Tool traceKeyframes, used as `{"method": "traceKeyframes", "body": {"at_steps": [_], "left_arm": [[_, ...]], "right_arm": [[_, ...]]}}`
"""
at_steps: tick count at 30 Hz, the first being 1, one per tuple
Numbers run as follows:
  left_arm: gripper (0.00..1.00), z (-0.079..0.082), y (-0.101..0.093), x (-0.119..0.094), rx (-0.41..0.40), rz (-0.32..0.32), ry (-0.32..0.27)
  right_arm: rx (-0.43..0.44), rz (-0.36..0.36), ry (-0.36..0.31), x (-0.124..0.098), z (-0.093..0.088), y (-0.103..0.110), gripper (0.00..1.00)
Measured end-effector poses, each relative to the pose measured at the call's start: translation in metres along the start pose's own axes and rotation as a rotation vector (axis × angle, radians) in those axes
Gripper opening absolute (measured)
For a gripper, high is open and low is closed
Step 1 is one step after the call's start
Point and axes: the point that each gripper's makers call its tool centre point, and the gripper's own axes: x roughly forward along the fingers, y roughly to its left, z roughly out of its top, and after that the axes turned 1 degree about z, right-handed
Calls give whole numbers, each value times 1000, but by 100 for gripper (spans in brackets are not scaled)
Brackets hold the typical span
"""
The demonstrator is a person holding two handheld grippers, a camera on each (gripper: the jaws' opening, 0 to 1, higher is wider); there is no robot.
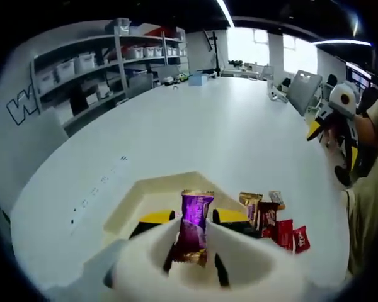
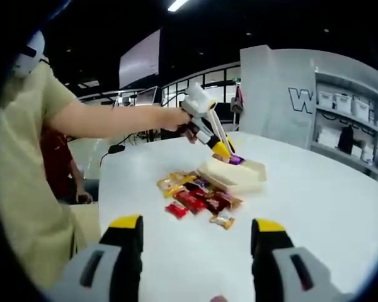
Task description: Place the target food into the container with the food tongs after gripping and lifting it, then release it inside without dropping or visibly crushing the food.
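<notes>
Left gripper view hangs close above the container (image 1: 152, 196); right gripper view faces it across the table (image 2: 340, 207).

Readable text: a single large outlined letter "W", start of a longer word cut off or hidden, on the white wall panel (image 1: 22, 107) left of the shelves (image 1: 107, 69); same "W" (image 2: 300, 99) on the far right panel in the right gripper view. Print on the candy wrappers (image 2: 198, 198) too small to read.
</notes>
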Motion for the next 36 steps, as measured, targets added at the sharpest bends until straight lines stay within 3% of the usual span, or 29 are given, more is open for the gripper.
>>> {"method": "traceKeyframes", "body": {"at_steps": [18, 36], "left_arm": [[23, 0, 22, 9, 50, 23, 19], [23, -5, 46, 24, 42, 62, 57]], "right_arm": [[1, -9, 0, -3, 0, -2, 68], [4, -22, 6, -6, -1, -7, 68]]}}
